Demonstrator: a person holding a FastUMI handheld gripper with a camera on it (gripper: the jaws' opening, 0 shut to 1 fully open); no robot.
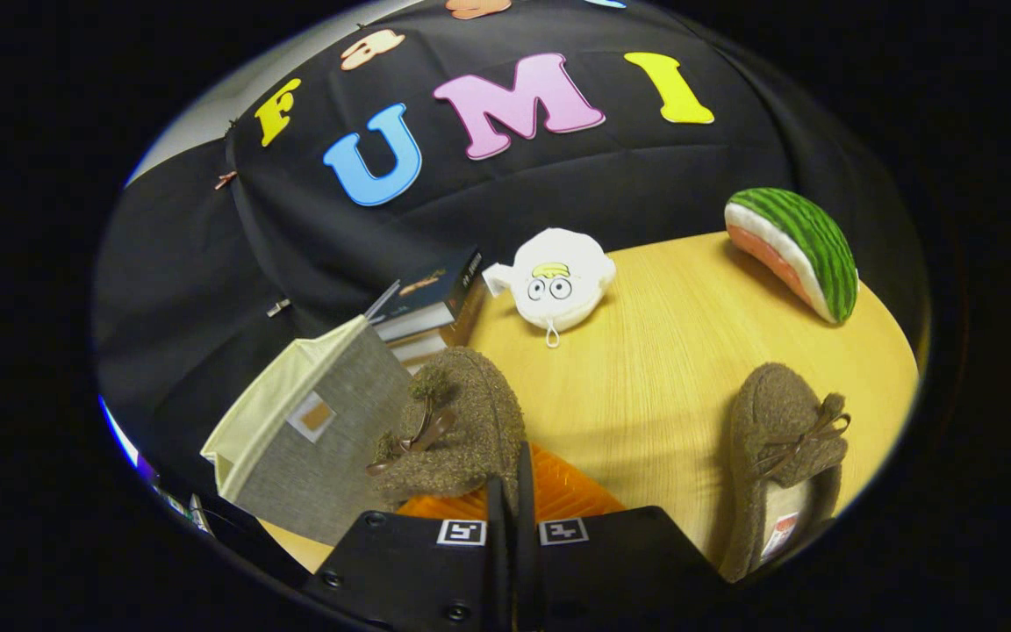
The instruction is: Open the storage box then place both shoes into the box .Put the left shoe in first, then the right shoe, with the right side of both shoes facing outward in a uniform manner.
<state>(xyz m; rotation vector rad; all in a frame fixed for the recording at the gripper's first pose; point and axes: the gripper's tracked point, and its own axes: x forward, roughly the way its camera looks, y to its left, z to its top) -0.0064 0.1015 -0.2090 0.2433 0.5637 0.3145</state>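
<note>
Gripper (pixel 512 491) fingers clamped tight on heel rim of one shoe (pixel 457 430), lifted off the table (pixel 663 369), toe pointing away w/ bow on top. Can't tell L vs R from here. Storage box (pixel 330 439) sits touching/just beside held shoe, lid flap up, opening looks accessible, so box step looks done. 2nd shoe (pixel 777 456) lies on table well apart from box, other side of held shoe. Heel grip prob chosen so toe goes in first. Books (pixel 426 307) just behind box, plush toy (pixel 558 281) & watermelon toy (pixel 795 250) farther off.
</note>
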